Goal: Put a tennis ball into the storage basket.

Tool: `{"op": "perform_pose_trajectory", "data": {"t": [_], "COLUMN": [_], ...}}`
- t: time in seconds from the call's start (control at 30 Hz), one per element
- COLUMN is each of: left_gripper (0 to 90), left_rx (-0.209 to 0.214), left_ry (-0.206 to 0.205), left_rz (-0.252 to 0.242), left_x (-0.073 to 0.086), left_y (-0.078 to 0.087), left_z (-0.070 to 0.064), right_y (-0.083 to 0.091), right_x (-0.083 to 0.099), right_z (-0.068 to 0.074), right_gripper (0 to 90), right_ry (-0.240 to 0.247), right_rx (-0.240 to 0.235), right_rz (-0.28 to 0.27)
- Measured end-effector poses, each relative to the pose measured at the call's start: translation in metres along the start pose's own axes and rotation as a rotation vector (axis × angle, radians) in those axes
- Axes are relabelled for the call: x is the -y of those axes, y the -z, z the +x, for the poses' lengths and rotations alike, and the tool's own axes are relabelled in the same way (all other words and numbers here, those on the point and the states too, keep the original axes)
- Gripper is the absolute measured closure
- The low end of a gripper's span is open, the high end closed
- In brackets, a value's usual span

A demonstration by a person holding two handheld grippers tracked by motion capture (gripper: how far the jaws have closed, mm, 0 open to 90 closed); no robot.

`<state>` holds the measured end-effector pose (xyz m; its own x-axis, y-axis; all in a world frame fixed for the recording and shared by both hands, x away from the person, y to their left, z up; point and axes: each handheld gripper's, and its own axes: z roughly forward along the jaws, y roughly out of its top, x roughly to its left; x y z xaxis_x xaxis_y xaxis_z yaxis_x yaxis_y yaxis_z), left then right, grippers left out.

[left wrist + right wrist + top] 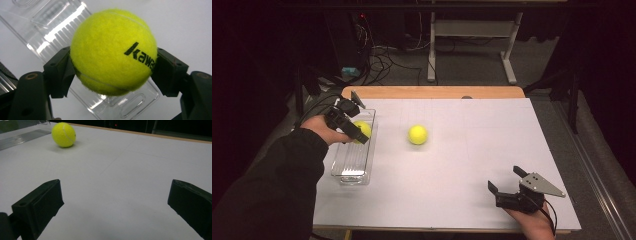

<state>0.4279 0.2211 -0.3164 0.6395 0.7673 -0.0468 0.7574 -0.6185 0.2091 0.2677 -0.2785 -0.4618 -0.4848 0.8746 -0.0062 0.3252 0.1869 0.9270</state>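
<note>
- Currently the left gripper [353, 128] is clamped on a tennis ball [113, 51], one jaw pressing each side, and holds it over the clear plastic tray [343, 169] at about nine o'clock on the table [472, 150].
- From the left gripper view the ball hangs above the tray's ribbed floor; whether it touches the floor I cannot tell.
- A second tennis ball [417, 134] lies loose on the white surface near the table's centre, toward eleven o'clock from the right gripper [507, 182].
- That right gripper rests near five o'clock with its jaws spread wide apart and nothing between them.
- Likely risk: released from a height, the held ball could bounce off the hard tray floor and hop over the low wall.
- Another risk: the fuzzy ball sits only at the jaw tips, so a slack squeeze could let it slip early.
- The free ball may roll if nudged; nothing blocks it.
</note>
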Motion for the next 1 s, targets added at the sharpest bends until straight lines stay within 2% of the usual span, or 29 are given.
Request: {"op": "perform_pose_trajectory", "data": {"t": [0.4,0.67,0.8,1.0], "left_gripper": [26.5,26.5,26.5,26.5], "left_rx": [-0.026,-0.031,-0.045,-0.045], "left_ry": [0.078,0.085,0.082,0.093], "left_rz": [0.015,0.035,0.053,0.073], "left_x": [0.009,0.007,0.001,-0.005], "left_y": [-0.004,-0.013,-0.025,-0.040], "left_z": [0.024,0.025,0.024,0.026], "right_y": [0.000,0.000,0.000,0.000], "right_x": [0.000,0.000,0.001,0.001], "right_z": [0.000,0.000,0.000,0.000], "right_gripper": [0.0,0.0,0.0,0.0], "right_ry": [-0.001,0.005,0.004,0.003], "right_rx": [0.001,0.001,0.002,0.003], "right_rz": [0.002,0.002,0.003,0.003]}}
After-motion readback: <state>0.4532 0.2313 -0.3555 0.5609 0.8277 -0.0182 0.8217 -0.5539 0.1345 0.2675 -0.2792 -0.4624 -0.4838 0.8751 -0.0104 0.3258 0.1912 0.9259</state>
